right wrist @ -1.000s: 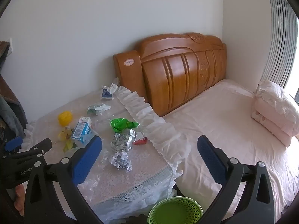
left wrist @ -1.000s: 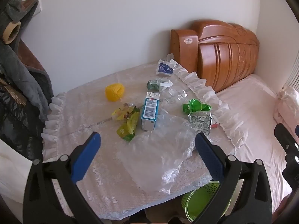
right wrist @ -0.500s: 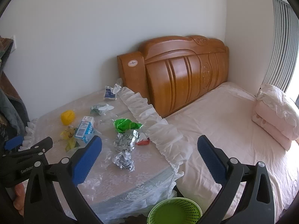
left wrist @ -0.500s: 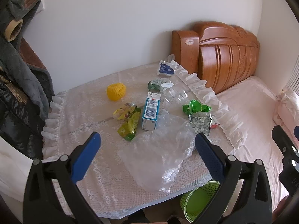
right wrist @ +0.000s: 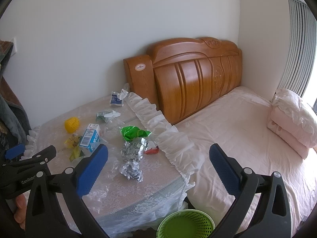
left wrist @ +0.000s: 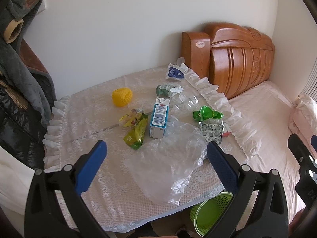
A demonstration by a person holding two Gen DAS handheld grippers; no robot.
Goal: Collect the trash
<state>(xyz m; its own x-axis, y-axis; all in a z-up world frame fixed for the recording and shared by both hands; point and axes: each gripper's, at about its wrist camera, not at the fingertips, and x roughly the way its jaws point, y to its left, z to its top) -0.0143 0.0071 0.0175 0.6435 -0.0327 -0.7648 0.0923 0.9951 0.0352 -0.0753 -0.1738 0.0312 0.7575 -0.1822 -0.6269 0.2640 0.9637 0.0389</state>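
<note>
Fingers: left gripper (left wrist: 156,154) and right gripper (right wrist: 158,160) both spread wide, holding nothing, above the bench (left wrist: 83,119).
Trash: clear plastic bag (left wrist: 168,156), milk carton (left wrist: 159,123), wrappers on bench.
Bin: green basket (right wrist: 186,224) below the edge.
Advice: pinch bunched film, not flat sheet.

Scattered on the lace-covered desk (left wrist: 83,123): milk carton (left wrist: 159,118) lying flat, yellow ball (left wrist: 122,96), crumpled foil (right wrist: 131,171), clear plastic bag (left wrist: 170,164); green bin (right wrist: 186,224) below
</note>
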